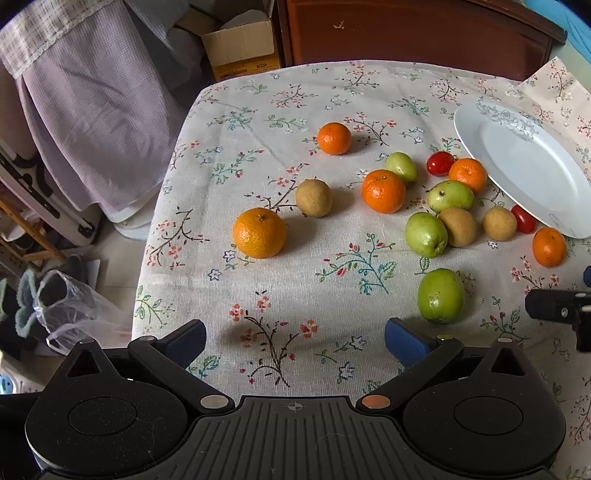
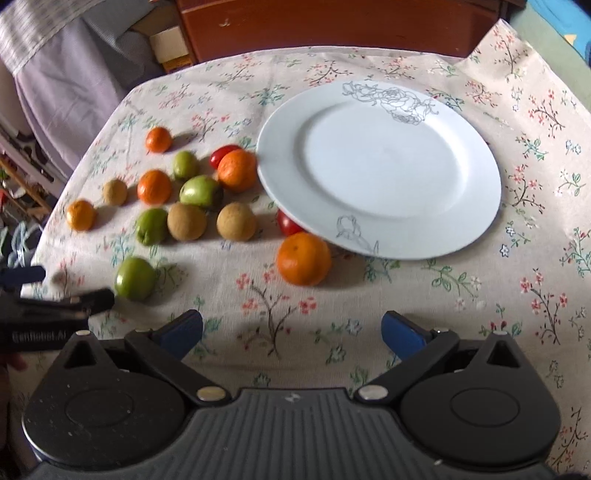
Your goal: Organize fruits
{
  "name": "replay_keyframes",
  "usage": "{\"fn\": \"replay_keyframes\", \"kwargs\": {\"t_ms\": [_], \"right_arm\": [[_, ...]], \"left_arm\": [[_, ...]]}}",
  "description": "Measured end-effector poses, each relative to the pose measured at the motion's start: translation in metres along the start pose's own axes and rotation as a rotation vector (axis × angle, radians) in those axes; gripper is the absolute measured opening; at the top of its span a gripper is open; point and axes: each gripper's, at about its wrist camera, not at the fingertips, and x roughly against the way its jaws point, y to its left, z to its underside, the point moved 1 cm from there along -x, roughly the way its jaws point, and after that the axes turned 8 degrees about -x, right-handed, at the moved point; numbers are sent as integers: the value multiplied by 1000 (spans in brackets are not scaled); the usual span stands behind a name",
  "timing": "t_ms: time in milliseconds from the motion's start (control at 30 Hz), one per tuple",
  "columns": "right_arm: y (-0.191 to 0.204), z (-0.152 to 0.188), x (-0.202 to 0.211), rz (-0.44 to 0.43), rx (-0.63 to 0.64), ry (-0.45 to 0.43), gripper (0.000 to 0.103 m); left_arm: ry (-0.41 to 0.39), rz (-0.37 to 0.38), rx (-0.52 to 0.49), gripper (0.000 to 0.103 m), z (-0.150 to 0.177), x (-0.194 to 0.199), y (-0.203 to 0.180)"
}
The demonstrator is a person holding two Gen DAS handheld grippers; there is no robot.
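Holding both tongs spread, empty, above cloth [image 1: 295,288]. Our left gripper [image 1: 295,341]: green fruit [image 1: 440,295] just ahead-right. Our right gripper [image 2: 291,334]: orange [image 2: 303,259] ahead, touching plate [image 2: 472,221] rim.

A floral tablecloth [image 1: 295,288] printed with twigs, small red blossoms and green leaves covers the desk, and one corner of it is folded up at the far right [image 2: 517,55]. Behind the desk stands a dark reddish-brown wooden cabinet [image 1: 406,33], with an open cardboard box [image 1: 240,44] just to its left and a lilac checked cloth [image 1: 85,122] draped over something further left. On the floor beside the desk lie a crumpled clear plastic bag [image 1: 70,306] and a grey-blue slipper [image 1: 22,306].
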Motion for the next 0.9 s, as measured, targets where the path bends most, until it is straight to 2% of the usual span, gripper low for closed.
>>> {"fn": "replay_keyframes", "kwargs": {"t_ms": [267, 567, 800, 900], "right_arm": [[-16, -18, -5, -12, -78, -54, 102], [-25, -30, -10, -33, -172, -65, 102], [-38, -39, -13, 13, -224, -106, 103], [-33, -39, -15, 41, -205, -103, 102]], "left_arm": [[-19, 9, 13, 103, -2, 4, -1], [-36, -7, 32, 103, -2, 7, 3], [-33, 5, 39, 103, -4, 8, 0], [-38, 22, 40, 103, -8, 13, -3]]}}
